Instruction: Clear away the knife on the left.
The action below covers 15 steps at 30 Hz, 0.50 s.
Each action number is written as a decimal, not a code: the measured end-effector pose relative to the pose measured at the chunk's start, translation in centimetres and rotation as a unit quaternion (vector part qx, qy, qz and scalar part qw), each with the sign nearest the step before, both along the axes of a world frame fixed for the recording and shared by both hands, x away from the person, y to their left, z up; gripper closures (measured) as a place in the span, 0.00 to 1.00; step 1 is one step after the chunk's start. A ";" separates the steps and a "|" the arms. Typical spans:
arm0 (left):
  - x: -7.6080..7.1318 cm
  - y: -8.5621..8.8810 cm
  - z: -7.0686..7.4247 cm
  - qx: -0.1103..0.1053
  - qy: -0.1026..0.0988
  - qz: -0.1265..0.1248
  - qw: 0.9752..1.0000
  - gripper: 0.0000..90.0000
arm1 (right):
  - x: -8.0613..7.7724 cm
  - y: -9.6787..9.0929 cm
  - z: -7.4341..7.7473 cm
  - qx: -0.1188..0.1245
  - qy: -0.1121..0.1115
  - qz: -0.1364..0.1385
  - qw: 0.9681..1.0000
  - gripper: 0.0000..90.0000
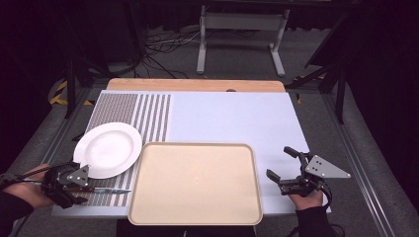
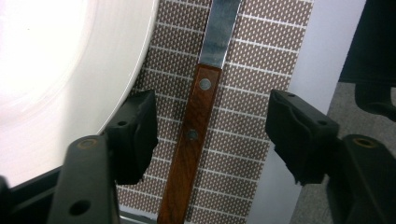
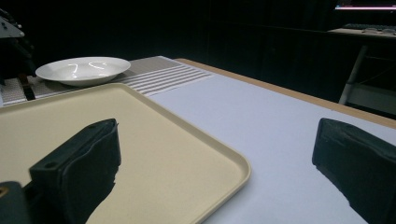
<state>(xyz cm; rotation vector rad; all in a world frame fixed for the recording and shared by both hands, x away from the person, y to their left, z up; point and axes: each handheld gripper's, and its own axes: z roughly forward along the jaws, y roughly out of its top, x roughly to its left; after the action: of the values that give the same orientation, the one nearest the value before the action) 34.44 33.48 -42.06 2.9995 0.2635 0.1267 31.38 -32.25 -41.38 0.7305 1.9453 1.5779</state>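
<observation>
One knife [image 2: 196, 121], wooden handle, lying on patterned mat [image 2: 243, 149] at lower left of high view, just beside white plate [image 1: 107, 149]. Handle centred between jaws of left gripper [image 2: 210, 128], pads standing clear either side, not touching. Right gripper [image 1: 289, 165] at lower right, jaws wide apart, holding nothing, beside beige tray [image 1: 195, 217].

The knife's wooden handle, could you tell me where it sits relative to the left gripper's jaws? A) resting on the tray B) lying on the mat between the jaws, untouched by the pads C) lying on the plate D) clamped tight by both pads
B: in the left gripper view the knife lies on the patterned mat with gaps on both sides between it and the pads of the left gripper.
</observation>
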 end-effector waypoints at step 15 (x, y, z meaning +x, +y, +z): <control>1.6 0.3 -0.4 0.002 0.038 -0.030 0.999 0.78 | 0.0 0.1 0.0 -0.001 0.001 0.007 1.000 0.03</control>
<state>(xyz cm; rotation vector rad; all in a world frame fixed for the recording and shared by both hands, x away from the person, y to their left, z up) 36.05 33.81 -42.47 3.0160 0.1802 0.0080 31.41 -32.19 -41.42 0.7203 1.9570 1.5847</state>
